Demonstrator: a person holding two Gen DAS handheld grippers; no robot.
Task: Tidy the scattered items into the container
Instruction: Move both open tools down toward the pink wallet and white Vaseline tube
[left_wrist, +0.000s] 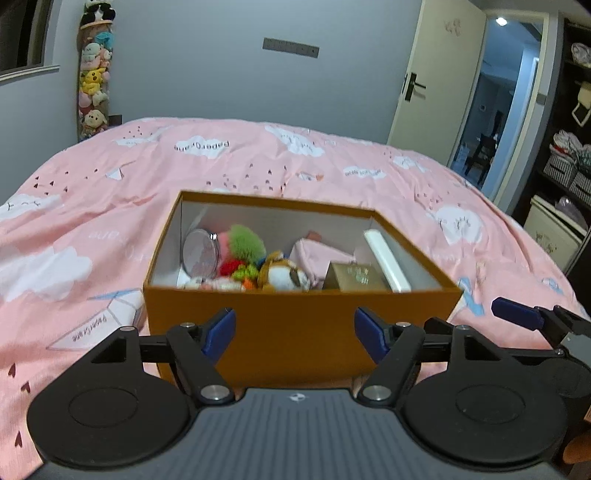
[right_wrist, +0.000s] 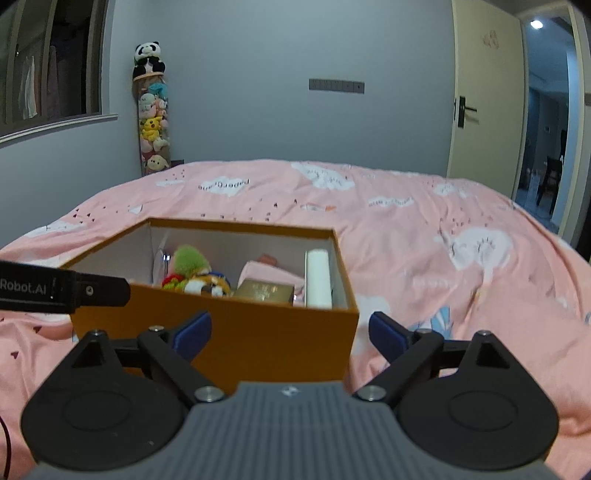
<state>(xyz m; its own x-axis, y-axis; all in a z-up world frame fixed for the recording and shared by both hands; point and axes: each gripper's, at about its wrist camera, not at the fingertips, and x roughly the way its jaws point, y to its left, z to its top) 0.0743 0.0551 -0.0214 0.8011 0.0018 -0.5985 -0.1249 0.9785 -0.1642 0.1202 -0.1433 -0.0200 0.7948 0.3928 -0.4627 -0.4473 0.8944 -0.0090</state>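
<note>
The orange box (left_wrist: 295, 332) sits upright on the bed (left_wrist: 74, 229), mouth up, long axis running left-right. Left gripper (left_wrist: 294, 330) and right gripper (right_wrist: 291, 332) fingers spread apart, empty.

Your bed (left_wrist: 332, 166) carries everything here, spread with a pink cover (right_wrist: 424, 236) printed with white clouds, paper planes and small dark hearts. One thing sits directly on it: an open orange box (left_wrist: 295, 332), straight ahead of your left gripper (left_wrist: 294, 334) and just beyond its fingertips. From your right gripper (right_wrist: 291, 334) the box lies ahead and slightly left. To the right of that gripper and past the box, you see only rumpled pink cover.
</note>
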